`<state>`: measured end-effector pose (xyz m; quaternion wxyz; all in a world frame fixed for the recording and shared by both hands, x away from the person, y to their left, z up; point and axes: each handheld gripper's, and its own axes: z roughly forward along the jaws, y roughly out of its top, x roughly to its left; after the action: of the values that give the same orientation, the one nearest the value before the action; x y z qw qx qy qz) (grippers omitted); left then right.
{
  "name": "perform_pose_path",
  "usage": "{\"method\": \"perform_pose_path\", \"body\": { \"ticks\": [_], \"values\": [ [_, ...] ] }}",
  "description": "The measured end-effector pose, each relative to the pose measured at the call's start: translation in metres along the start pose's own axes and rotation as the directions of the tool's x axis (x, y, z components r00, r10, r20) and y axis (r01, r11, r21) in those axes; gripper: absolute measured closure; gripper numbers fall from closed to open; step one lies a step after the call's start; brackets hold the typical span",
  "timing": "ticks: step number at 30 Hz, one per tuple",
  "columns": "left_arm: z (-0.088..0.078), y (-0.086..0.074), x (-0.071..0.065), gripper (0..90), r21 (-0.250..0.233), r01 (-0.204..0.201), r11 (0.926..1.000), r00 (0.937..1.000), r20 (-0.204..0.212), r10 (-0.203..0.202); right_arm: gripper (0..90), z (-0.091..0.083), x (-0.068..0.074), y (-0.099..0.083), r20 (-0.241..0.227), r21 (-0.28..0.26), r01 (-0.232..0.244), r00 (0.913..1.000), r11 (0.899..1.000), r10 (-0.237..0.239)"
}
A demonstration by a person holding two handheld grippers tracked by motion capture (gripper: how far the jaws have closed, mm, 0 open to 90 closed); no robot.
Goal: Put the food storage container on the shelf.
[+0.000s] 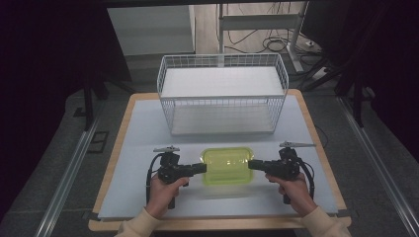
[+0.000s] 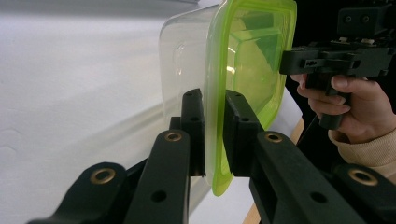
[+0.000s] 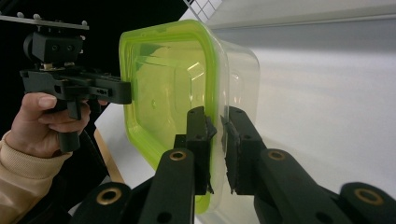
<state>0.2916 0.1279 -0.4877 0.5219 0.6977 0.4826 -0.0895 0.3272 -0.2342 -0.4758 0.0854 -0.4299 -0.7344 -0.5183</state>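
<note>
two hands (image 1: 163,193) come in at the near edge of the table (image 1: 316,143), each with a pistol-style gripper, and both are on the same prize: the clear container with the green lid (image 1: 228,165), which sits on the white mat just in front of the wire basket (image 1: 222,94).

left gripper (image 1: 201,168) is clamped on the container's left rim; in the left gripper view its pads (image 2: 194,126) sandwich the green lid edge (image 2: 215,140), no gap to speak of. right gripper (image 1: 253,164) mirrors it on the container's right rim, and the right gripper view has its jaws pinched on the lid edge and clear wall (image 3: 217,130) as well (the pad facings look a bit ragged there). so it's a two-handed grip, one gripper on each short side of the container.

by the look of it, the step in hand is the pick-up: grip secured, container apparently not yet carried off toward the basket. whether its base is touching the mat or just off it can't be told. the next move likely calls for a level, matched lift from both sides, then a carry up and over the basket's front wall, since that wall stands taller than the container. uneven pull could pop the lid or let the rim slip.

no brand, label or readable writing on the container, the basket or the grippers.
</note>
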Motion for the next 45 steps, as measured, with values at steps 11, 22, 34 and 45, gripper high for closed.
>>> {"method": "perform_pose_path", "body": {
  "ticks": [11,22,34,45],
  "values": [
    [-0.006,0.005,-0.001,80.2,-0.013,-0.003,0.9999,1.0000,0.002,0.003,80.6,0.000,0.007,0.007,0.002,-0.012,0.021,0.9998,1.000,-0.021],
    [-0.014,0.021,-0.009,80.2,-0.037,-0.029,0.9989,0.9996,0.002,0.029,80.6,-0.004,0.015,0.021,0.001,-0.044,0.033,0.9995,0.999,-0.033],
    [-0.019,0.039,-0.017,80.4,-0.040,-0.053,0.9978,0.9986,-0.010,0.052,80.6,-0.011,0.023,0.035,0.009,-0.075,0.065,0.9979,0.995,-0.064],
    [-0.031,0.065,-0.027,80.6,-0.056,-0.093,0.9941,0.9956,-0.015,0.093,80.6,-0.017,0.035,0.056,0.014,-0.107,0.096,0.9954,0.990,-0.095]
  ]
}}
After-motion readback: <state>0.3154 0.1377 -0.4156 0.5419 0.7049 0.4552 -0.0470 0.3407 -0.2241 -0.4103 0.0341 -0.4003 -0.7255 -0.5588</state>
